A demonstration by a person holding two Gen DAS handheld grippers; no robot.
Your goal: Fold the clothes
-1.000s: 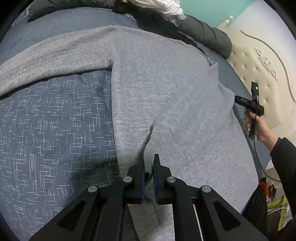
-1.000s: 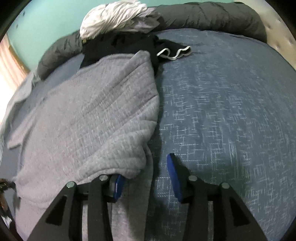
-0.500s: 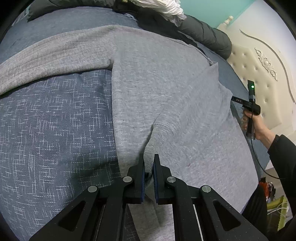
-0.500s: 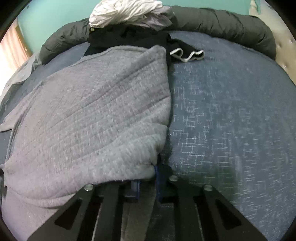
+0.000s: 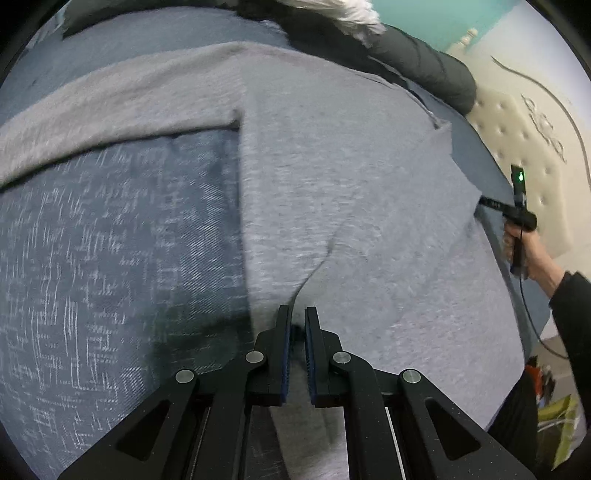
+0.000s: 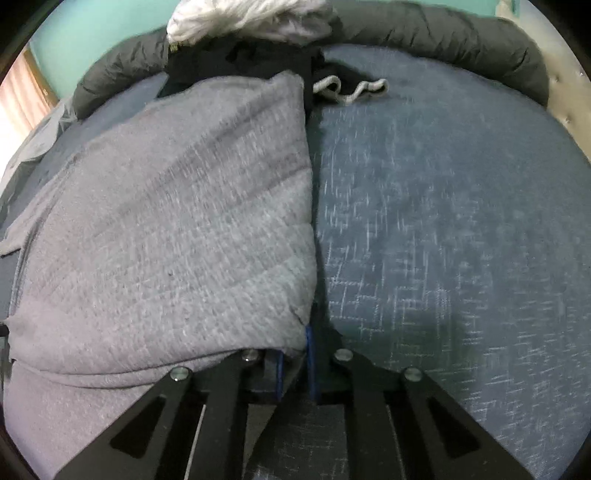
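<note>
Grey sweater [image 5: 351,192] pinched (both tongs).

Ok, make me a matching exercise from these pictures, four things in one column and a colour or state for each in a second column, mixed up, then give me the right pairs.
Column one:
1. grey sweater
2. bedspread
3. left hand-held gripper
4. white garment

Column two:
A. crumpled on top of the far pile
B. dark blue with pale flecks
C. shut on the cloth
D. spread out, one sleeve stretched sideways

Pairs: 1-D, 2-B, 3-C, 4-A
</note>
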